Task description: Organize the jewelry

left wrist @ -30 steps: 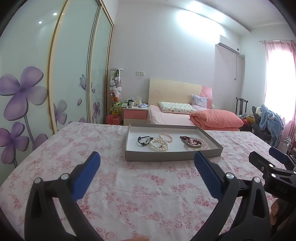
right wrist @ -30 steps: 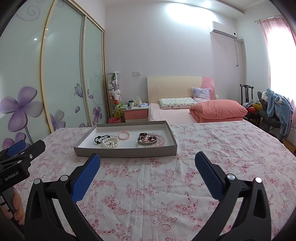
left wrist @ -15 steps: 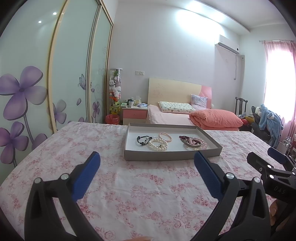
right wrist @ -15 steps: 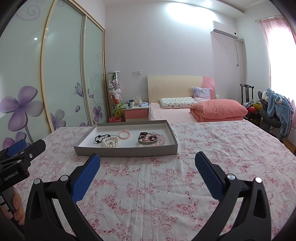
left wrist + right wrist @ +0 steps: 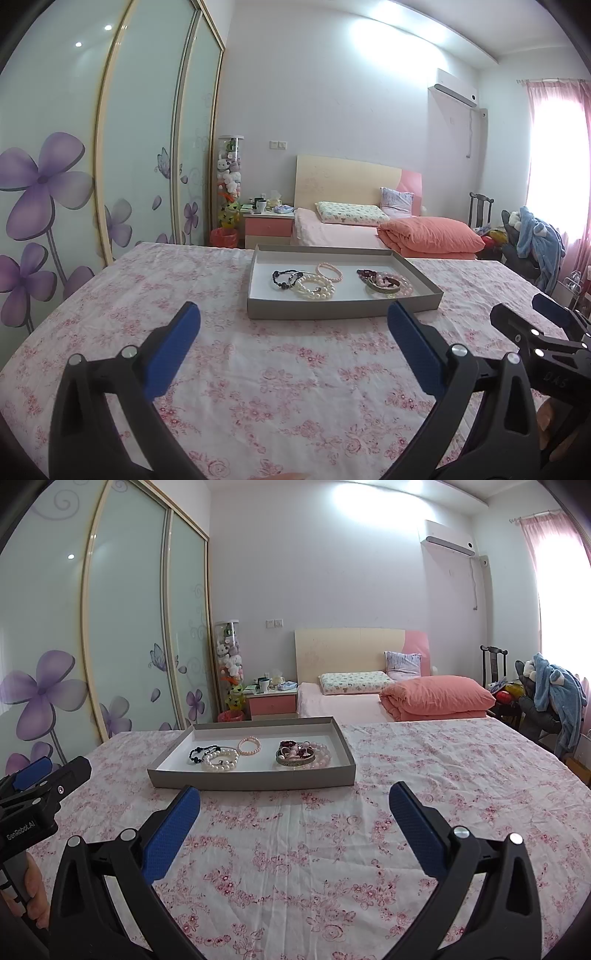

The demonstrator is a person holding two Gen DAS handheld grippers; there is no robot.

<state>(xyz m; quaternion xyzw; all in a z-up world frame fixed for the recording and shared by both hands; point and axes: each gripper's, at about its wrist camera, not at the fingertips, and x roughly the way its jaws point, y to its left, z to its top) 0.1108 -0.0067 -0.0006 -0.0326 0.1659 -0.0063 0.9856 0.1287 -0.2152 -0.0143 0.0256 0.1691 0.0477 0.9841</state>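
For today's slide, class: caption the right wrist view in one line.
Open right gripper faces a grey tray of bracelets on a floral tablecloth.

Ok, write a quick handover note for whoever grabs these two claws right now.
Left claw: open, empty, above the floral tablecloth.
Right claw: open, empty, also short of the tray.
Grey tray sits ahead on the table. In it: white pearl bracelet overlapping the black bead bracelet, pink bracelet behind them, mixed pile on the right.
Done: nothing picked up.
Left: all the sorting.
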